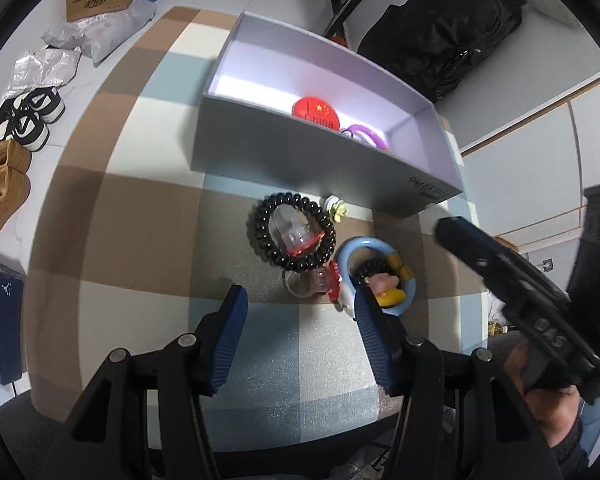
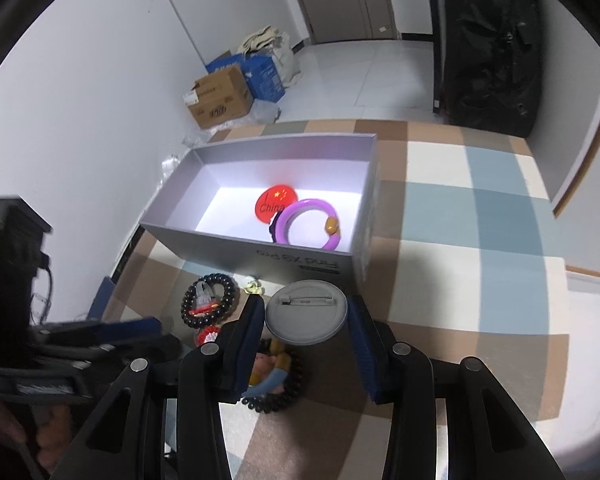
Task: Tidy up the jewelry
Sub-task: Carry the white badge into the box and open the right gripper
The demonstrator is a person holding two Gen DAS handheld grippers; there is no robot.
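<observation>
Pinching the grey badge by its rim just short of the box, the right gripper should lift it level over the near wall before releasing, while the left gripper hovers spread beside the bead bracelet.

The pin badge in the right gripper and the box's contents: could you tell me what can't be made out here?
- Pin badge, right wrist view: only its grey back with the pin shows; the front design faces away.
- Purple ring, left wrist view: the box near wall cuts off its lower part.
- Right gripper, left wrist view: motion-blurred.
</observation>
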